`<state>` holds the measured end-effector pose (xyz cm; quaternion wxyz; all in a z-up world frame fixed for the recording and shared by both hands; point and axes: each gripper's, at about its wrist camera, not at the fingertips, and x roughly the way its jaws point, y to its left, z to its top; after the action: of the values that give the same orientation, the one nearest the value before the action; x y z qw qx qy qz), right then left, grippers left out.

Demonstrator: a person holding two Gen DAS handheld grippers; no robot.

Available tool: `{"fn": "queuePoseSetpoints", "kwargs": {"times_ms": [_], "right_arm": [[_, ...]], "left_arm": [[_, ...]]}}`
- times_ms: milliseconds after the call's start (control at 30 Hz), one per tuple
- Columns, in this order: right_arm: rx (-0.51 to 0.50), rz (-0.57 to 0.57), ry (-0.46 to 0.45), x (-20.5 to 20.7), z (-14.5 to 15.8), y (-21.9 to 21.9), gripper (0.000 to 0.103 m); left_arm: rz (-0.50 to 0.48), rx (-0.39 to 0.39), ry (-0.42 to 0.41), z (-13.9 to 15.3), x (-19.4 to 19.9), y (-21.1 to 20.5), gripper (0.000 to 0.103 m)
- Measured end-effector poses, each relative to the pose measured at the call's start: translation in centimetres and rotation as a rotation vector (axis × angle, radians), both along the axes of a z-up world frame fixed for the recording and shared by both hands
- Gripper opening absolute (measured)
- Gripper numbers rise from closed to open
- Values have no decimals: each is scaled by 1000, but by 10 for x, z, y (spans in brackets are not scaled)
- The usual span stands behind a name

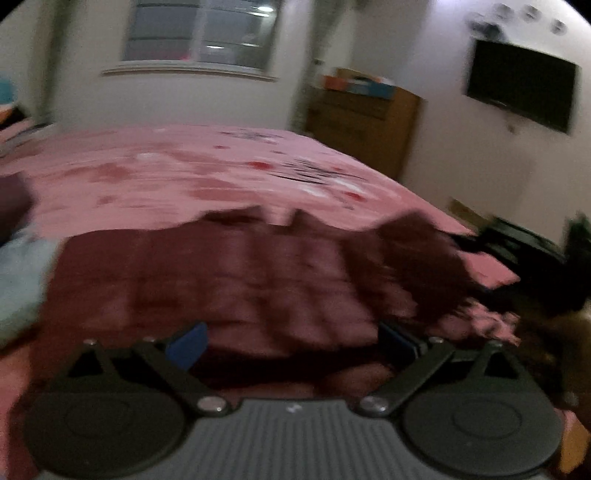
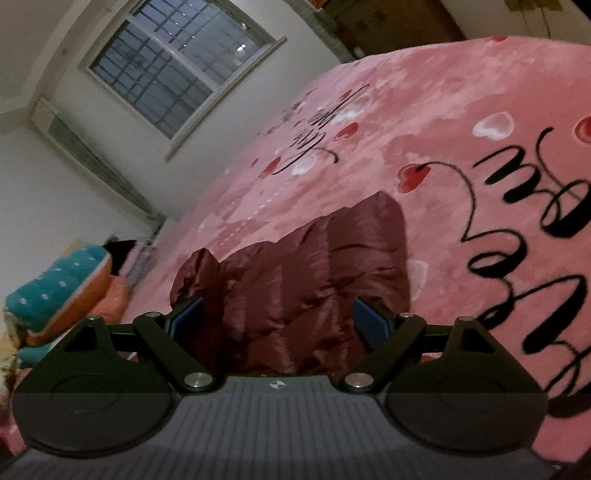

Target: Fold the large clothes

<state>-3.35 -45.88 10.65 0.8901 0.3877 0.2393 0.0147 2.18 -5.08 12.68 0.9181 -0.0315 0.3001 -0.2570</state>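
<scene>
A dark maroon quilted puffer jacket (image 1: 229, 280) lies spread on the pink blanket of the bed (image 1: 192, 166). In this blurred left wrist view, my left gripper (image 1: 293, 343) hovers just above the jacket's near edge. Its blue pads (image 1: 186, 349) stand wide apart and grip nothing. In the right wrist view a bunched, folded part of the jacket (image 2: 295, 280) fills the gap of my right gripper (image 2: 279, 315). Those jaws are spread wide, one blue pad (image 2: 369, 319) on each side of the puffy fabric, which they do not squeeze.
The pink blanket with hearts and black script (image 2: 480, 147) covers the whole bed. A wooden dresser (image 1: 365, 122) and a wall television (image 1: 521, 85) stand beyond the bed's right edge. A window (image 1: 199, 33) is behind. Teal and orange cushions (image 2: 62, 288) are stacked at the left.
</scene>
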Motion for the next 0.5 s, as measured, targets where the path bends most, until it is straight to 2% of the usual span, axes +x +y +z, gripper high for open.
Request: {"fn": "queuePoseSetpoints", "kwargs": {"times_ms": [100, 167, 233, 300, 367, 500], "right_arm": [[15, -13, -21, -2, 1, 0, 103], [-25, -93, -33, -9, 5, -2, 103], [-49, -152, -62, -17, 10, -4, 103], [-62, -162, -104, -21, 14, -2, 103], [-137, -125, -142, -21, 22, 11, 103], [-255, 80, -174, -7, 29, 52, 102]], "left_arm": [[112, -10, -5, -2, 11, 24, 98], [172, -12, -18, -4, 20, 33, 98], [211, -1, -22, -8, 28, 36, 98], [234, 8, -25, -12, 35, 37, 98], [246, 22, -20, -16, 42, 35, 97], [241, 47, -23, -19, 47, 29, 93]]}}
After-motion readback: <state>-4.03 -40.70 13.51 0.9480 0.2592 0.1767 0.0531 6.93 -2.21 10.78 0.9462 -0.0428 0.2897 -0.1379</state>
